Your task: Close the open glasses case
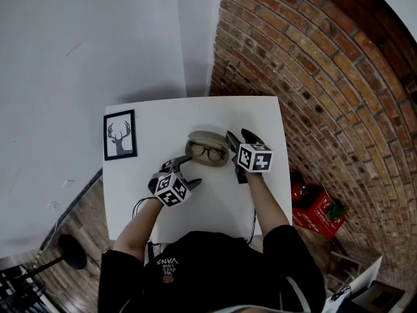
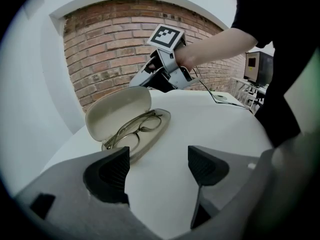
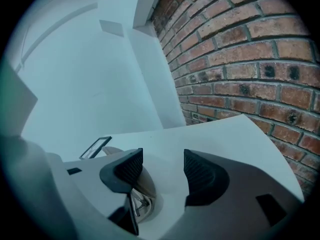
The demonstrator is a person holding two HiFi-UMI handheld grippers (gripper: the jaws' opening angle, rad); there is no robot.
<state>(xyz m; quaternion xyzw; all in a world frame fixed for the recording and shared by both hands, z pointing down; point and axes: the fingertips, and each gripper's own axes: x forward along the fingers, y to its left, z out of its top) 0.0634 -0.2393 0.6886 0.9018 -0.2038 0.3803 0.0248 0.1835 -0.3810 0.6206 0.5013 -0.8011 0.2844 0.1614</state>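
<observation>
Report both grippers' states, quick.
Left gripper: open, nothing between its jaws.
Right gripper: open, holding nothing; the glasses case lies beside one jaw, not gripped.

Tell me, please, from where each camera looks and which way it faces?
Head view: on the person's head, looking steeply down at the white table; both forearms, the left gripper and the right gripper show.
Left gripper view: rides the left gripper, faces the brick wall across the table; its open jaws and the right forearm show.
Right gripper view: rides the right gripper, faces the deer picture and white wall; its open jaws show.
Shared: all three show the open glasses case.
</observation>
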